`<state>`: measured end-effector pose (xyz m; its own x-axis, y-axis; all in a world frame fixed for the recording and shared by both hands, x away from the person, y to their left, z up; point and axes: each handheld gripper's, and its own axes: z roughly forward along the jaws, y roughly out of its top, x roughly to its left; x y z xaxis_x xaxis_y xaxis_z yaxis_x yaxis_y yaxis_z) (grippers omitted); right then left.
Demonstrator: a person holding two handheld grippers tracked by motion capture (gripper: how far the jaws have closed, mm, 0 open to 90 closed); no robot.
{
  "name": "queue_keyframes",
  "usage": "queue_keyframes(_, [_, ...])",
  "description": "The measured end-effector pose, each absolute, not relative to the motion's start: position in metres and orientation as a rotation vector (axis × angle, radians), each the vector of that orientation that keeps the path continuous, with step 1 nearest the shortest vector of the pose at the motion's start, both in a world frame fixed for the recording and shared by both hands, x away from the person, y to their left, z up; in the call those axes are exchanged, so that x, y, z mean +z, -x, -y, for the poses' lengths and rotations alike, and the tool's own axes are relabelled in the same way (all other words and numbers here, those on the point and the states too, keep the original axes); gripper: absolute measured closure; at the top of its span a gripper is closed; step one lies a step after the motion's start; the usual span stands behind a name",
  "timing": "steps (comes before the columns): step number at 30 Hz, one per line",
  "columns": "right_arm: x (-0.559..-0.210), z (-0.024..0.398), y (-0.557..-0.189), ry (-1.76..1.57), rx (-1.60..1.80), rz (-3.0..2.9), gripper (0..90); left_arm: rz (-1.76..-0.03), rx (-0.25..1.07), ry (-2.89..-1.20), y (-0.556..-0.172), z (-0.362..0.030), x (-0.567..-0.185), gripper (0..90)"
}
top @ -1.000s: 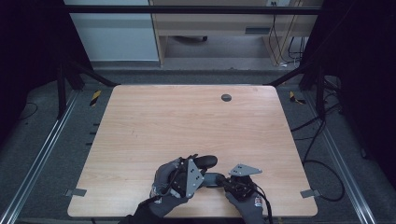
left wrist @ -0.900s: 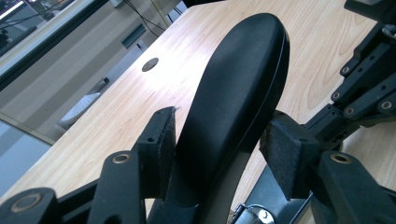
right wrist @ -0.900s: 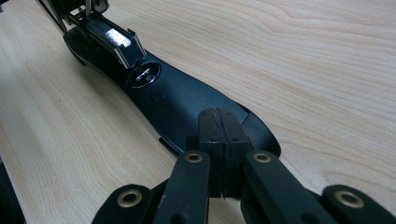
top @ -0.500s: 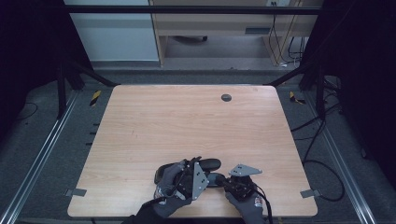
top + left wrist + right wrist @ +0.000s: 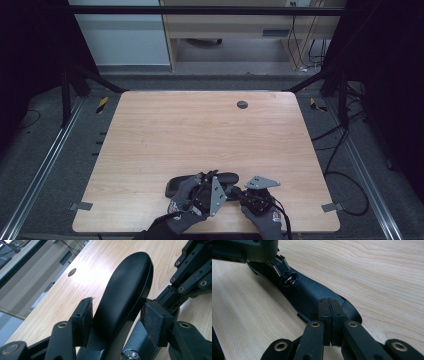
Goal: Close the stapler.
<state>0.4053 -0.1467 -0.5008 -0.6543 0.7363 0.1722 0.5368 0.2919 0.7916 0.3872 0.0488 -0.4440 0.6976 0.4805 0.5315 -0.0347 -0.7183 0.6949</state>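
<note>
While the black armrest pad [image 5: 227,177] lies flat on the wooden table [image 5: 200,130], well away from the round cable hole [image 5: 242,104] and on the person's side of it, the work reads as being at the grasp stage.

Done, as far as can be seen: the left gripper [image 5: 116,320] straddles the pad across its width, both pads [image 5: 83,317] pressed to its sides, so it is clamped on it. The right gripper [image 5: 329,315] sits at the pad's end that points away from the hole, jaws fully closed with the two pads face to face. Whether they pinch the pad's rim I cannot tell.

Left, by my judgement: the pad has not been lifted or carried anywhere; any work on the metal fastener [image 5: 289,280] set in its surface, just beside the left gripper, is not yet begun.

Count:
- armrest pad: one
- metal fastener: one
- grippers: two, both on the near side of the hole, close together
- gloved hands: two, left hand [image 5: 185,202] and right hand [image 5: 261,216]
- table: one; cable hole: one
</note>
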Motion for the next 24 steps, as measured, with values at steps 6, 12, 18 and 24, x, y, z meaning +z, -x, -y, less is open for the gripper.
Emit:
queue_keyframes(6, [-0.5006, 0.1464, -0.4048, -1.175, 1.289, -2.333, 90.0, -0.319, 0.962, -2.218, -0.3868, -0.0456, -0.4485, 43.5])
queue_keyframes(12, [-0.5002, 0.1453, -0.4038, -1.17, 1.281, -2.331, 89.6, -0.31, 0.96, -2.227, -0.3869, -0.045, -0.4505, 43.2])
queue_keyframes(18, [-0.4998, 0.1461, -0.4029, -1.169, 1.274, -2.333, 90.0, -0.296, 0.967, -2.235, -0.3868, -0.0431, -0.4538, 42.8])
queue_keyframes(24, [-0.4995, 0.1497, -0.4027, -1.179, 1.266, -2.332, 90.0, -0.296, 0.961, -2.231, -0.3869, -0.0433, -0.454, 42.6])
